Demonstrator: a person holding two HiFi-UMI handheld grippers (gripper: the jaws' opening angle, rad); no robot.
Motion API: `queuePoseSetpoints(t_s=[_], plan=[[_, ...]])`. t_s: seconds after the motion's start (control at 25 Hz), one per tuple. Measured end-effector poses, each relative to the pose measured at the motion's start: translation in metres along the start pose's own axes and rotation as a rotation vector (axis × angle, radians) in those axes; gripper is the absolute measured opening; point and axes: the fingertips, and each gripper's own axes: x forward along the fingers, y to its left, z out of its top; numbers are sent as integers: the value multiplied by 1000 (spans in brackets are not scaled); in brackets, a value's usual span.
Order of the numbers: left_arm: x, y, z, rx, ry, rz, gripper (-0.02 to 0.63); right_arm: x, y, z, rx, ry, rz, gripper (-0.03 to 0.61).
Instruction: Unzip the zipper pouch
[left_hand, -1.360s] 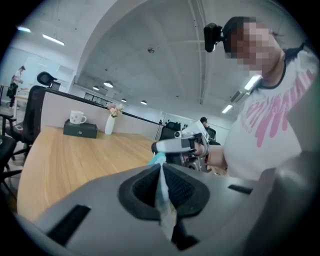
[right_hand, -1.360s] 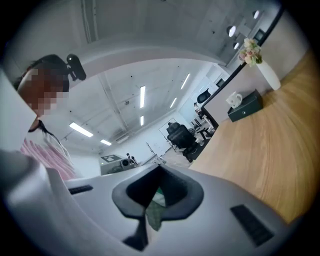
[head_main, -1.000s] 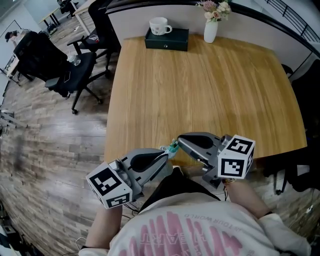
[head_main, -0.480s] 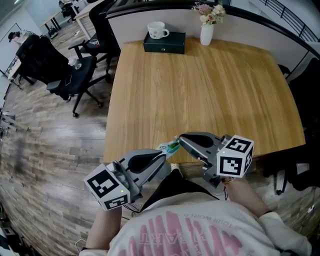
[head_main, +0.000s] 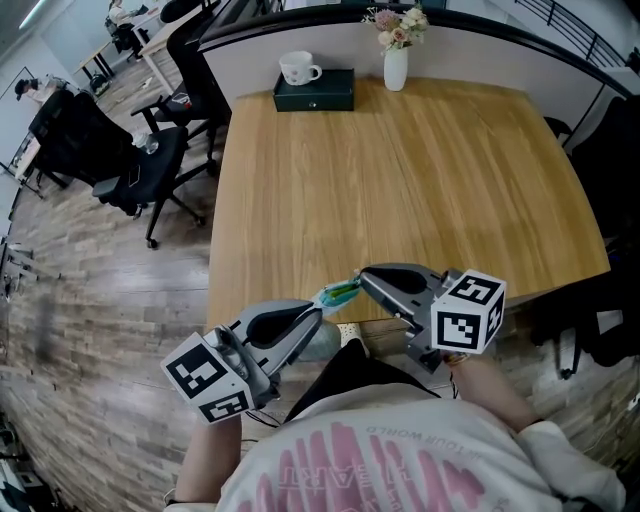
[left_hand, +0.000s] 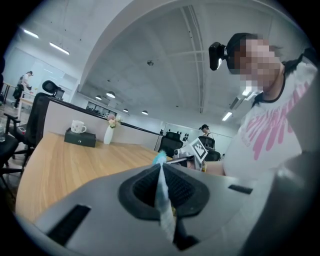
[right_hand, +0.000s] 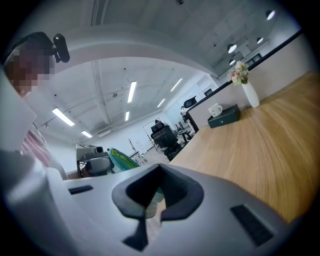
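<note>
We see the zipper pouch (head_main: 338, 294) held up in the air between the 2 grippers, just above the near edge of the tabletop (head_main: 400, 180) and close to the person's body. It does not rest on the wood. In the head view it shows as a small teal and green strip, and a pale grey-blue part hangs under it beside the left gripper (head_main: 318, 314).

In the left gripper view, the jaws of this gripper are pressed together on a thin, pale blue edge of the pouch (left_hand: 161, 197), which stands upright in the narrow slit between the pads. The teal tip of the pouch comes out above them.

The right gripper (head_main: 363, 277) meets the pouch from the other side, and its tips are just beside the tips of the left one. In the right gripper view its jaws are closed too, with a pale piece of the pouch (right_hand: 152, 199) pinched between them. We cannot tell if this piece is the zipper pull. The green ribbed part of the pouch shows behind the jaws.

At the far edge of the tabletop, well apart from the grippers, a dark box (head_main: 313, 90) carries a white cup (head_main: 297, 68), and a white vase (head_main: 395, 68) with flowers stands near it. A black office chair (head_main: 120, 160) stands on the wooden floor (head_main: 90, 300) to the left.
</note>
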Motion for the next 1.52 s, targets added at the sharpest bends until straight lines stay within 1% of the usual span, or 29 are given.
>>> queuePoseSetpoints(t_s=[0.24, 0.48, 1.04, 1.24, 1.32, 1.4, 1.44, 1.52], plan=[[-2, -1, 1, -10, -1, 1, 8, -3, -4, -2, 10, -9, -19, 0], [-11, -4, 8, -16, -35, 7, 8, -11, -11, -4, 1, -16, -59, -1], [-27, -3, 12, -23, -64, 22, 8, -24, -30, -9, 18, -29, -143, 0], [-28, -2, 9, -27, -59, 7, 8, -24, -33, -10, 31, -35, -148, 0], [-24, -1, 10, -50, -74, -1, 8, -24, -37, -10, 63, -48, -153, 2], [-18, 3, 15, -76, -110, 2, 8, -24, -44, -8, 117, -90, -162, 8], [-15, 8, 18, -97, -134, 16, 9, -24, -49, -8, 158, -112, -175, 17], [-11, 22, 24, -134, -179, 74, 9, -25, -63, -12, 256, -146, -232, 22]])
